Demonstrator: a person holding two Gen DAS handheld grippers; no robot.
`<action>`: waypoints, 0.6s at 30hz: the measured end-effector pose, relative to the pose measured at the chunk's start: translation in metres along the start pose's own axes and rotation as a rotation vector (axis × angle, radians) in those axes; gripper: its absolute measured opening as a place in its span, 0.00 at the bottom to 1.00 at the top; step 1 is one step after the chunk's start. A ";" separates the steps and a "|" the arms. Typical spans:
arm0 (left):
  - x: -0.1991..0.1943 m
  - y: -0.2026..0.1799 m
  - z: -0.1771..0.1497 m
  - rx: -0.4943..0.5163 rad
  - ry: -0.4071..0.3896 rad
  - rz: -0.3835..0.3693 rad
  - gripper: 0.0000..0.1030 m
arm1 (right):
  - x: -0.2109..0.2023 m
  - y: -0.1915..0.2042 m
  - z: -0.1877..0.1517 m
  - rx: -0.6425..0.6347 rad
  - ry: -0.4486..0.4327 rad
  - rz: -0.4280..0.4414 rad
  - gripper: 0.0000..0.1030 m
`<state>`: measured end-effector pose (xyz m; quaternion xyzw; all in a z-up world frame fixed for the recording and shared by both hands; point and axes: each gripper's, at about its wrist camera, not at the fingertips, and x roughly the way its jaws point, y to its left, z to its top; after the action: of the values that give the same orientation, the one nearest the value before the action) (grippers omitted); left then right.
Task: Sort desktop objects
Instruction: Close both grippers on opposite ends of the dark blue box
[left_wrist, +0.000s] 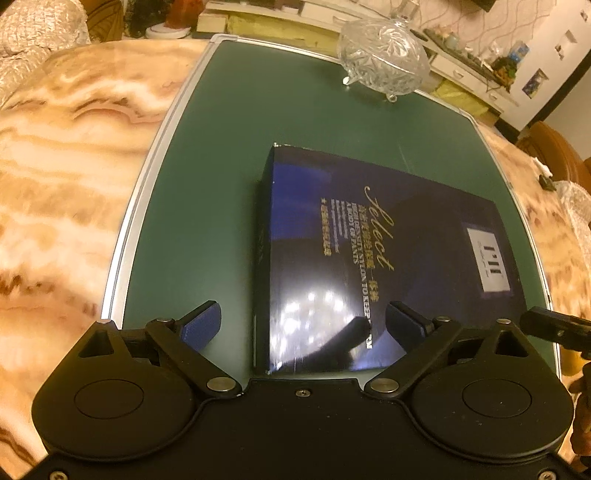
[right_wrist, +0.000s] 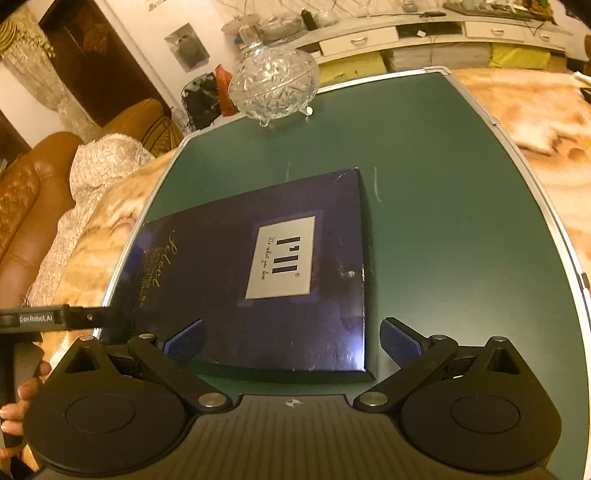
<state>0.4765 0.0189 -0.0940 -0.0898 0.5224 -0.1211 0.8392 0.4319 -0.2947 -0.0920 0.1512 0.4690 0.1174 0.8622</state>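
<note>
Nearest, left gripper (left_wrist: 303, 325) with fingers apart, straddling the near left corner of the box (left_wrist: 369, 258), nothing clamped. Right gripper (right_wrist: 291, 343) likewise spread wide over the near right corner. Box flat on the green board (left_wrist: 207, 206), long axis running left to right. Beyond, glass bowl (left_wrist: 384, 59) at the far edge.

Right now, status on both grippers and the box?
Left gripper open, right gripper open, both empty. Dark blue box flat on green board, untouched. Lidded crystal bowl at far edge, clear of the box.
</note>
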 end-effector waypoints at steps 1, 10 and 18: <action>0.001 0.000 0.001 0.003 -0.001 -0.002 0.92 | 0.003 0.000 0.001 -0.006 0.006 0.001 1.00; 0.011 0.002 0.007 0.030 -0.006 -0.024 0.81 | 0.020 -0.009 0.002 0.015 0.013 -0.012 1.00; 0.019 0.000 0.009 0.039 0.000 -0.072 0.80 | 0.024 -0.022 0.004 0.046 0.001 0.042 0.98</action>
<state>0.4921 0.0139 -0.1063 -0.0924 0.5163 -0.1614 0.8360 0.4495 -0.3076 -0.1168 0.1807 0.4689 0.1249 0.8555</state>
